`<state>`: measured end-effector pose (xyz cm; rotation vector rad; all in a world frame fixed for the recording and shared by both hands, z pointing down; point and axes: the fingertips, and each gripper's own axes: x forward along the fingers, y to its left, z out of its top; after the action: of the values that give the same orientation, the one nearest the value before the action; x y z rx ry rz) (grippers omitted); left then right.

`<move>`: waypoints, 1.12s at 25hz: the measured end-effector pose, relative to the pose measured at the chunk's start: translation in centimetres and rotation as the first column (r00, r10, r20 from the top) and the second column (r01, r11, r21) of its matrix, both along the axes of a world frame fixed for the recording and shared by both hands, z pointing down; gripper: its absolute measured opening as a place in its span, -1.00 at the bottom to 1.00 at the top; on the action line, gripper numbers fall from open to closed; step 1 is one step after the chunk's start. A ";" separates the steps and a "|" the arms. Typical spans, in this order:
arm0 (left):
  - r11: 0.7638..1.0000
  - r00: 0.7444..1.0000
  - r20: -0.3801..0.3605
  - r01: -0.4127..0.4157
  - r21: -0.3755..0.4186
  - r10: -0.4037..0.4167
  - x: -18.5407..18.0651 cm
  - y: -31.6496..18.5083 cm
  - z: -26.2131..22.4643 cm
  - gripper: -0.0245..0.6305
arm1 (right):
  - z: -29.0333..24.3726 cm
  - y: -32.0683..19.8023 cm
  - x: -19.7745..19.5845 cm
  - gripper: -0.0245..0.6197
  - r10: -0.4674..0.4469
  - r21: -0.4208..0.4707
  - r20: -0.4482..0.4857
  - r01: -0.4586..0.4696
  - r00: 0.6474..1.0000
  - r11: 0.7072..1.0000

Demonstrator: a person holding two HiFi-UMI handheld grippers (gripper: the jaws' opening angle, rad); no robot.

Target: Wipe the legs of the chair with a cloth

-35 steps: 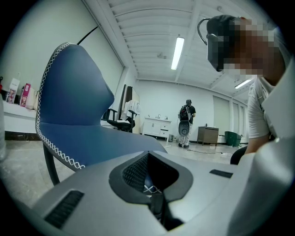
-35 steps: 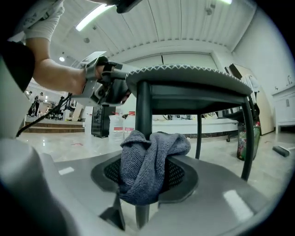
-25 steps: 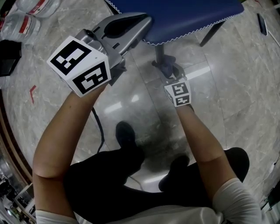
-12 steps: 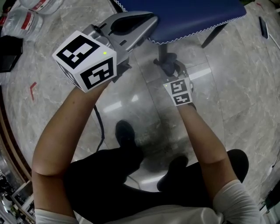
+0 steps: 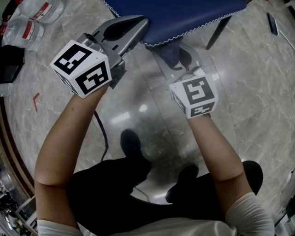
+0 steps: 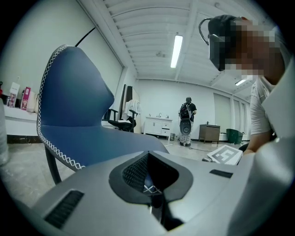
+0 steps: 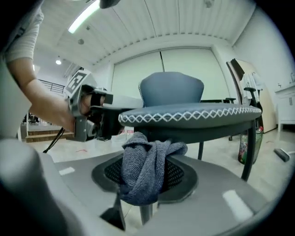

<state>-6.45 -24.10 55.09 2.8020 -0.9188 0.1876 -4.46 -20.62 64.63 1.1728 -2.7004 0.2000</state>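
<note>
Under seat (image 7: 184,115), cloth (image 7: 145,170) clamped, seemingly round leg (image 7: 145,215)

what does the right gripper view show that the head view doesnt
Only the right gripper view: the chair back rising behind the seat, and how the right gripper has its jaws shut on the bunched grey cloth. Only the head view: the person's shoes and the bottles on the floor. Both: the blue seat with white stitching, and the cloth.
</note>
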 end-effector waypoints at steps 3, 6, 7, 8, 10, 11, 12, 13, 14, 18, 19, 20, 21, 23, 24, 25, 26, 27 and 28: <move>1.000 1.000 -0.023 0.021 -0.002 -0.021 0.0 -0.1 -0.1 -0.91 | -0.5 0.1 0.3 -0.42 -0.010 -0.013 0.000 0.010 1.000 1.000; 1.000 0.998 -0.057 0.030 0.001 -0.030 -0.2 -0.1 -0.3 -0.91 | -0.5 0.4 0.5 -0.42 -0.003 -0.017 -0.026 0.003 1.000 1.000; 0.999 0.998 -0.058 0.032 0.006 -0.031 -0.2 0.0 -0.4 -0.91 | -0.6 0.5 0.6 -0.42 0.000 -0.022 -0.027 -0.001 1.000 1.000; 0.999 0.998 -0.055 0.032 0.012 -0.031 -0.2 0.0 -0.6 -0.91 | -0.7 0.7 0.7 -0.43 0.003 -0.029 -0.027 -0.004 1.000 1.000; 0.999 0.999 -0.045 0.023 0.024 -0.022 0.1 0.4 -0.9 -0.91 | -0.9 1.4 1.0 -0.43 -0.001 -0.042 -0.041 -0.001 0.999 0.999; 0.999 0.999 -0.043 0.015 0.029 -0.014 0.3 0.6 -1.1 -0.91 | -1.3 2.0 1.3 -0.43 -0.012 -0.041 -0.058 0.010 0.998 0.999; 0.999 0.999 -0.043 0.010 0.030 -0.009 0.5 0.7 -1.2 -0.91 | -1.8 2.7 1.6 -0.43 -0.026 -0.037 -0.076 0.023 0.997 0.999; 1.000 0.999 -0.045 0.008 0.029 -0.007 0.5 0.7 -1.5 -0.91 | -2.6 3.3 2.1 -0.43 -0.038 -0.030 -0.088 0.035 0.995 0.999; 1.000 0.999 -0.044 0.011 0.029 -0.009 0.4 0.7 -2.0 -0.91 | -3.8 3.8 2.6 -0.43 -0.045 -0.021 -0.091 0.043 0.995 0.999; 0.998 0.999 -0.037 0.038 0.058 -0.036 -0.6 0.6 -5.8 -0.91 | -10.2 4.6 4.1 -0.42 -0.041 0.026 -0.057 0.042 0.998 0.999; 0.997 0.998 -0.038 0.046 0.066 -0.043 -0.7 0.6 -7.1 -0.91 | -11.8 4.5 4.2 -0.42 -0.039 0.035 -0.044 0.041 0.998 0.999; 0.996 0.998 -0.040 0.053 0.074 -0.050 -0.7 0.6 -8.6 -0.91 | -13.4 4.3 4.3 -0.42 -0.037 0.047 -0.029 0.038 0.999 0.998; 0.995 0.998 -0.041 0.058 0.083 -0.055 -0.6 0.6 -10.1 -0.91 | -15.2 4.0 4.3 -0.42 -0.034 0.062 -0.016 0.035 0.999 0.997; 0.993 0.998 -0.043 0.057 0.104 -0.052 -0.2 0.8 -13.5 -0.91 | -18.7 3.3 4.2 -0.43 -0.030 0.091 0.005 0.029 1.000 0.995; 0.992 0.998 -0.041 0.050 0.116 -0.045 0.0 1.0 -15.3 -0.91 | -20.6 2.9 4.1 -0.43 -0.027 0.104 0.009 0.026 1.000 0.994; 0.991 0.999 -0.037 0.043 0.128 -0.038 0.1 1.2 -17.2 -0.91 | -22.6 2.5 4.0 -0.44 -0.022 0.116 0.008 0.021 1.000 0.993; 0.989 0.999 -0.035 0.040 0.139 -0.035 0.0 1.4 -19.4 -0.91 | -24.7 2.1 3.9 -0.45 -0.015 0.125 0.006 0.014 1.000 0.992; 0.988 0.999 -0.037 0.044 0.145 -0.039 -0.3 1.5 -21.7 -0.91 | -27.1 1.8 3.8 -0.45 -0.007 0.129 0.008 0.006 1.000 0.992; 0.988 0.998 -0.043 0.054 0.146 -0.048 -0.7 1.7 -24.2 -0.91 | -29.7 1.7 3.8 -0.45 -0.001 0.130 0.011 -0.001 1.000 0.992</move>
<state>-7.15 -22.43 30.87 2.9004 -1.0336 0.0599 -0.70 -18.97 34.96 1.2097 -2.7596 0.0308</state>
